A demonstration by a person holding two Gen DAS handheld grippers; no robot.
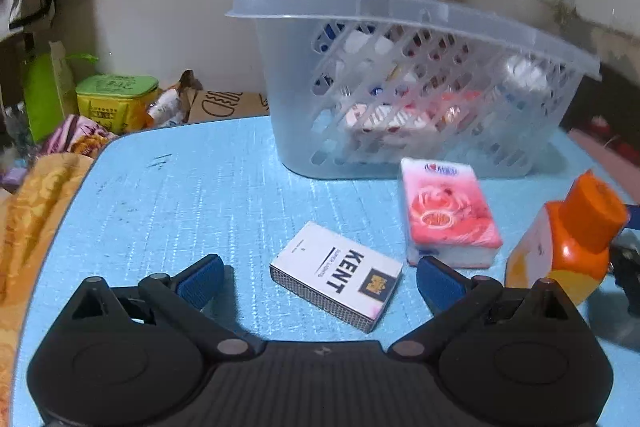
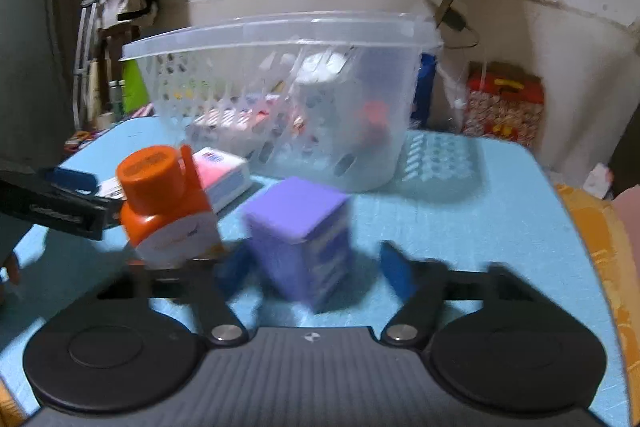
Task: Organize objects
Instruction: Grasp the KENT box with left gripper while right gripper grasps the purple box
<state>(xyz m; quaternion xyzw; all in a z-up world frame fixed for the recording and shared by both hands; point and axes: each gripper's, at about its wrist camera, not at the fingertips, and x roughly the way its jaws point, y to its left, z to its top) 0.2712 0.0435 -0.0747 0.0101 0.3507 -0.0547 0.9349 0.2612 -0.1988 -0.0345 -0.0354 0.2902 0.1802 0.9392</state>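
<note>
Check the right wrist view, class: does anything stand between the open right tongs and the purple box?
Nothing visible does. The purple box stands on the blue table directly ahead of the open right tongs, partly between their fingers. The orange-capped bottle stands off to its left.

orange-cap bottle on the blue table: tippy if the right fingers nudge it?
Probably. The orange-cap bottle already leans in the right wrist view and looks tall for its base, so a high push may topple it. Its smooth plastic body may slip; the open right gripper straddles the purple box instead.
</note>
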